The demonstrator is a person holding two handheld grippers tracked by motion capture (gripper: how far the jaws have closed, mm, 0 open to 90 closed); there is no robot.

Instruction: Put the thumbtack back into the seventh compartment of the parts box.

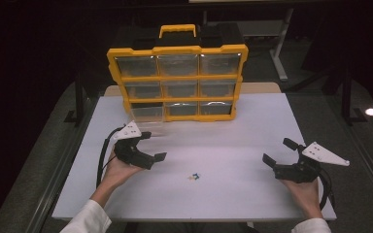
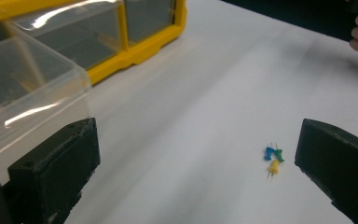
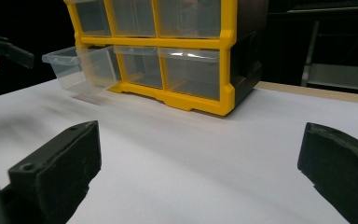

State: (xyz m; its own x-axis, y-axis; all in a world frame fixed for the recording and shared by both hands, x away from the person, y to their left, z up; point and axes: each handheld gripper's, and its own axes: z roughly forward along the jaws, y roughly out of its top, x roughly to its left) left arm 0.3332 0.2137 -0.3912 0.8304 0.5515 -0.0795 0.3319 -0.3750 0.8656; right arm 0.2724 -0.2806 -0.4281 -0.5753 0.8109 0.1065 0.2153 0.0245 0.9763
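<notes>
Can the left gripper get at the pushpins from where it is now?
Probably yes: the left gripper is open, and only bare table lies between it and the pushpins.

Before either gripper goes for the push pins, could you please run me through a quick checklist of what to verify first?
1. Left gripper open, jaws wide apart: ok.
2. Right gripper open and holding nothing: ok.
3. Push pins lie free on the table, between the grippers: ok.
4. Bottom-left drawer of the yellow organizer pulled out: ok.
5. Drawer contents: cannot tell.
6. Pins apart enough for single pickup: not ok, they lie clustered.
</notes>
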